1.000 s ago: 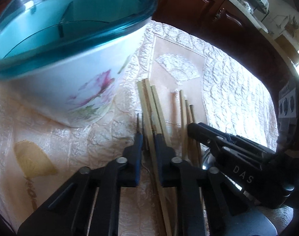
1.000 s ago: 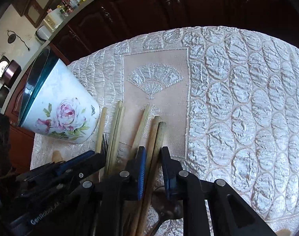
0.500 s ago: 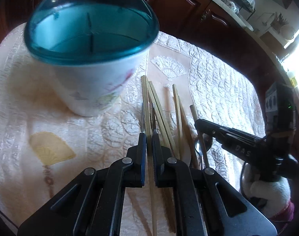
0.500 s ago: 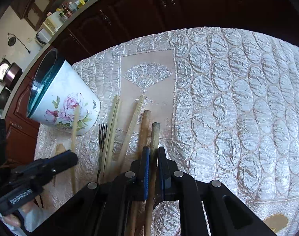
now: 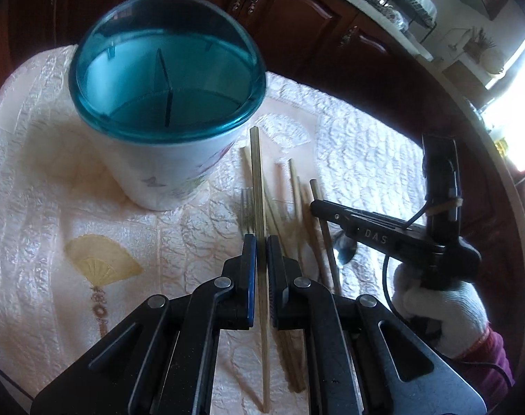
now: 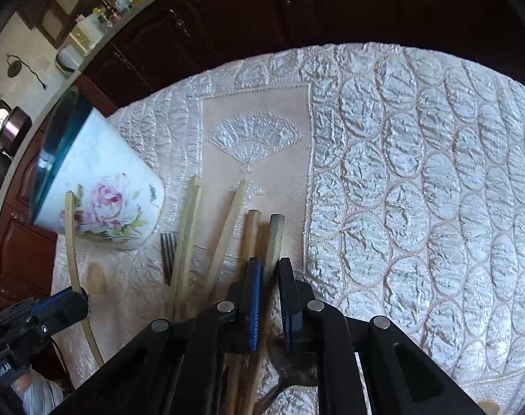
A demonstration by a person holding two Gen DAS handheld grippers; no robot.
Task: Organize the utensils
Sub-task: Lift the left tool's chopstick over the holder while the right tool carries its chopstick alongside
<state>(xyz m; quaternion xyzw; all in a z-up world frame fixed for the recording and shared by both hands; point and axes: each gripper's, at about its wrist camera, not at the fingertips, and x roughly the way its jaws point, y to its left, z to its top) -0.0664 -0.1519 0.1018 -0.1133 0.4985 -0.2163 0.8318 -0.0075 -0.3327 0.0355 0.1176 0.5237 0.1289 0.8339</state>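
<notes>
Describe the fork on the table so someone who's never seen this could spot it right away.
Find the floral cup with the teal rim. Just right of its base, among the pale chopsticks on the quilted cloth, lies the fork. It is the only dark metal piece there, with tines pointing away.

Quilted tablecloth [image 6: 418, 180], dark cabinets [image 5: 297, 10]

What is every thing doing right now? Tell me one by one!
Left gripper: shut on a chopstick.
Chopstick: held, lifted off the cloth.
Right gripper: shut on a wooden handle.
Wooden handle: gripped between the pads.
Utensil holder: upright, empty, divided inside.
Fork: lying flat on the tablecloth.
Other chopsticks: lying loose on the tablecloth.
</notes>
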